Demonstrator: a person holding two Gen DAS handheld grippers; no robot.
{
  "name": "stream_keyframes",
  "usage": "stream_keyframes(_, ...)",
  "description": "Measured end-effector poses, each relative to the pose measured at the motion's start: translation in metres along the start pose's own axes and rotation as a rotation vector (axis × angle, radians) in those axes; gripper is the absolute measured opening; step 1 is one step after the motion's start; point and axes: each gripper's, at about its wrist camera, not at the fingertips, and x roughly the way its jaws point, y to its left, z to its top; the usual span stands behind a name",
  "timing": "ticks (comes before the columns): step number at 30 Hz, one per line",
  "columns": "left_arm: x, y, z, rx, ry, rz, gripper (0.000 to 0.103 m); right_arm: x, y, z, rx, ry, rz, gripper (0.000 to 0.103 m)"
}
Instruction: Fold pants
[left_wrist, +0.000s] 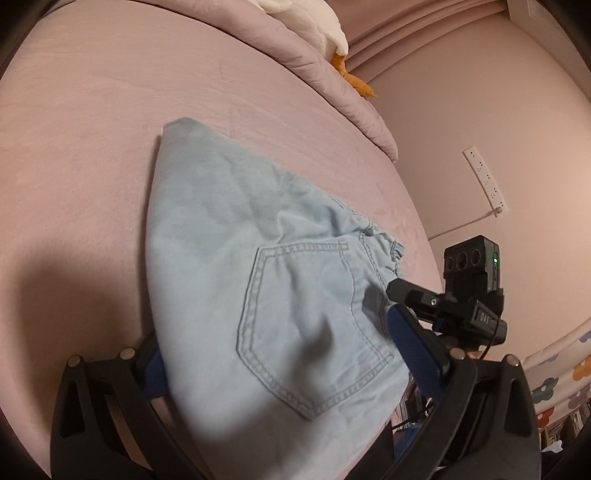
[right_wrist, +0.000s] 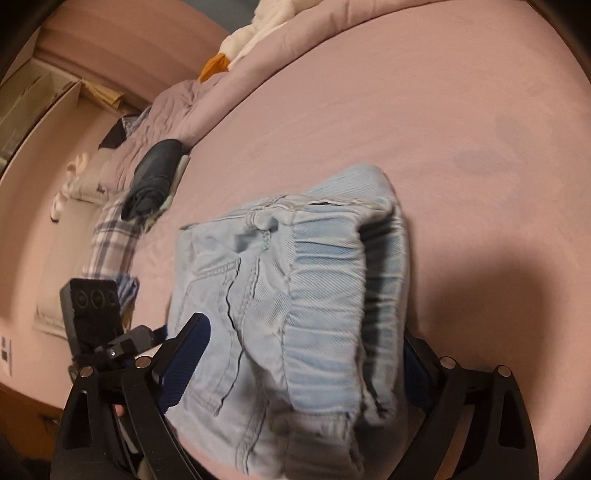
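Note:
Light blue denim pants (left_wrist: 236, 266) lie folded on the pink bed; a back pocket (left_wrist: 314, 325) faces up near me. My left gripper (left_wrist: 280, 365) has the near end of the pants between its blue-padded fingers (left_wrist: 413, 354), jaws wide apart. In the right wrist view the folded pants (right_wrist: 295, 288) show the elastic waistband (right_wrist: 328, 295) toward me. My right gripper (right_wrist: 303, 365) straddles the waistband end, its fingers (right_wrist: 188, 354) wide apart with cloth between them. The right gripper also shows in the left wrist view (left_wrist: 458, 295), at the waistband edge.
The pink bed sheet (left_wrist: 92, 147) spreads around the pants. A rumpled pink duvet (left_wrist: 332, 74) with a white and orange plush toy (left_wrist: 332, 40) lies at the back. A dark folded garment (right_wrist: 155, 177) and plaid cloth (right_wrist: 110, 236) lie at the bed's far left edge.

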Motion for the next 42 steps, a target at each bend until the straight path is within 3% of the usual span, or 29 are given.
stream_keyframes(2, -0.001, -0.003, -0.003, 0.016, -0.005, 0.029, 0.096, -0.001, 0.003, -0.003, -0.024, -0.011, -0.011, 0.091)
stream_keyframes(6, -0.008, 0.001, -0.006, 0.030, -0.016, 0.092, 0.065, -0.007, 0.016, -0.016, -0.103, -0.029, -0.045, 0.062)
stream_keyframes(9, -0.013, 0.010, -0.006, -0.004, -0.031, 0.096, 0.043, -0.016, 0.016, -0.020, -0.117, -0.063, -0.063, 0.047)
stream_keyframes(12, -0.016, 0.008, -0.006, 0.022, -0.053, 0.110, 0.030, -0.022, 0.023, -0.021, -0.145, -0.093, -0.081, 0.041)
stream_keyframes(17, -0.027, -0.009, 0.003, 0.068, -0.119, 0.104, 0.029, -0.031, 0.046, -0.018, -0.209, -0.155, -0.084, 0.038)
stream_keyframes(22, -0.040, -0.006, 0.032, 0.065, -0.176, 0.128, 0.029, -0.028, 0.072, 0.001, -0.293, -0.199, -0.086, 0.038)
stream_keyframes(35, -0.058, 0.045, 0.092, 0.085, -0.221, 0.327, 0.033, 0.051, 0.107, 0.057, -0.303, -0.221, -0.006, 0.038)
stream_keyframes(37, -0.057, 0.054, 0.092, 0.077, -0.201, 0.354, 0.039, 0.064, 0.106, 0.062, -0.293, -0.205, -0.024, 0.039)
stream_keyframes(38, -0.056, 0.061, 0.088, 0.071, -0.188, 0.375, 0.048, 0.071, 0.104, 0.064, -0.282, -0.188, -0.041, 0.040)
stream_keyframes(39, -0.054, 0.066, 0.088, 0.065, -0.177, 0.406, 0.059, 0.078, 0.101, 0.066, -0.265, -0.163, -0.070, 0.047)
stream_keyframes(42, -0.054, 0.075, 0.084, 0.076, -0.173, 0.505, 0.067, 0.094, 0.079, 0.072, -0.175, -0.068, -0.160, 0.059)
